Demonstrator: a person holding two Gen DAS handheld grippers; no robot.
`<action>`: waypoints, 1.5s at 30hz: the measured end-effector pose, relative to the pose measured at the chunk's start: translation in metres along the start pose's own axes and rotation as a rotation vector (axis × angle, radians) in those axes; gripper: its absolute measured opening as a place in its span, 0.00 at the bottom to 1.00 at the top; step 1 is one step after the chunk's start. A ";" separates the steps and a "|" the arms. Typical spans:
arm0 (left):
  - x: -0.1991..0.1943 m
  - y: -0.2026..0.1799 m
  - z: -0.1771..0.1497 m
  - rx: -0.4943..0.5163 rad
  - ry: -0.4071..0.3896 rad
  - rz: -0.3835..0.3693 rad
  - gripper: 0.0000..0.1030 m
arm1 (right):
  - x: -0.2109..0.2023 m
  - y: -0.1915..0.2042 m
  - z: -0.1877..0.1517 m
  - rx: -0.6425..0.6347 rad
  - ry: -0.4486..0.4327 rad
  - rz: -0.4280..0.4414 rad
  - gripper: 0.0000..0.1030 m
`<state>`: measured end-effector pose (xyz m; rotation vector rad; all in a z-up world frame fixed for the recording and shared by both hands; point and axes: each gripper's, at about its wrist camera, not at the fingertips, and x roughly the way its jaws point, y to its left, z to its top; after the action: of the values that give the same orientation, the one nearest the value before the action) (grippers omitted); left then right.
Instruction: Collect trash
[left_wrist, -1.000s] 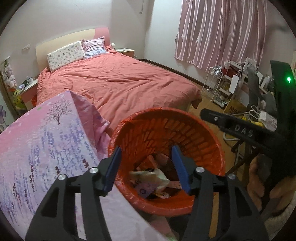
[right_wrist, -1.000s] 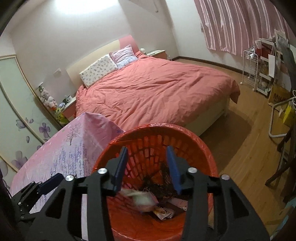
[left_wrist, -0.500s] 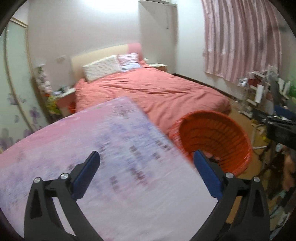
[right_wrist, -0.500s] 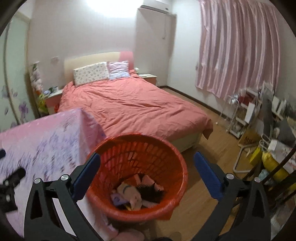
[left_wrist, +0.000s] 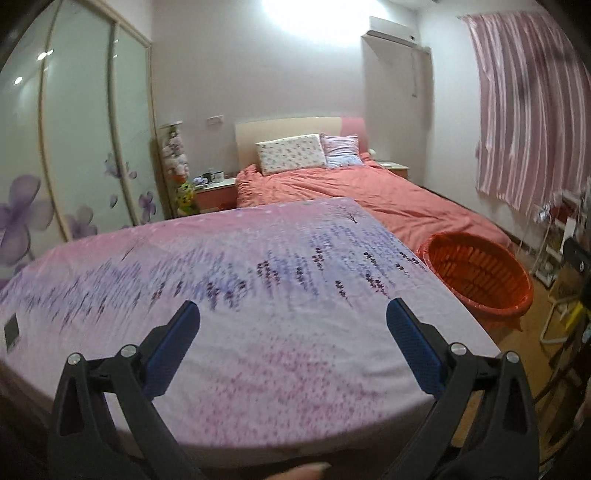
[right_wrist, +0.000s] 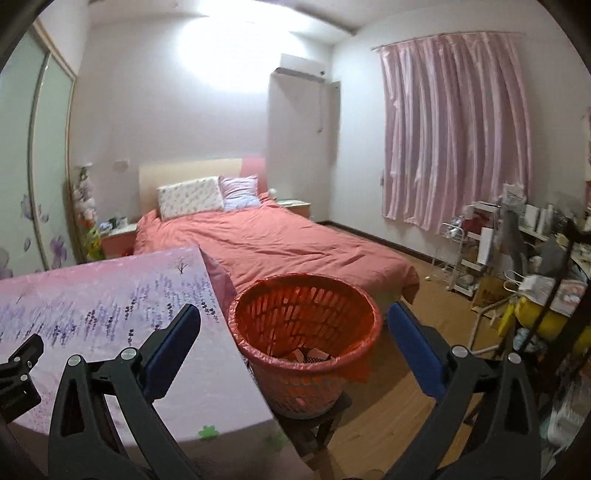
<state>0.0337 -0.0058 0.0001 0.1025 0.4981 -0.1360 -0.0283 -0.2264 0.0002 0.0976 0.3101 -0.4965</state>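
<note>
With both claws spread wide and empty, I see my left claw (left_wrist: 291, 332) above the table (left_wrist: 258, 295) and my right claw (right_wrist: 293, 332) framing the bin (right_wrist: 304, 343). The bin sits on a stool (right_wrist: 314, 424) just beside the table, trash (right_wrist: 308, 355) inside.

A: What is the left black two-finger gripper (left_wrist: 291, 319) built from?

B: Matte black triangular arms with cut-out windows, round silver screws at the joints, and textured blue rubber pads (left_wrist: 173, 341) inside each finger.

A: And the right black two-finger gripper (right_wrist: 293, 323)?

B: The same: black frame, silver screws, blue pads (right_wrist: 415, 345). In the left wrist view, a pale strip of skin shows at the bottom edge.
</note>
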 end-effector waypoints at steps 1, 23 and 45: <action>-0.004 0.003 -0.002 -0.009 -0.001 -0.004 0.96 | -0.003 0.003 -0.002 0.000 0.018 0.006 0.97; -0.022 0.012 -0.008 -0.093 0.053 0.048 0.96 | -0.009 0.017 -0.017 0.031 0.244 -0.067 0.97; -0.031 0.013 0.003 -0.107 0.034 0.026 0.96 | -0.016 0.025 -0.012 0.021 0.245 -0.045 0.97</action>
<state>0.0099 0.0101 0.0186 0.0064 0.5370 -0.0816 -0.0329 -0.1949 -0.0058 0.1730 0.5476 -0.5331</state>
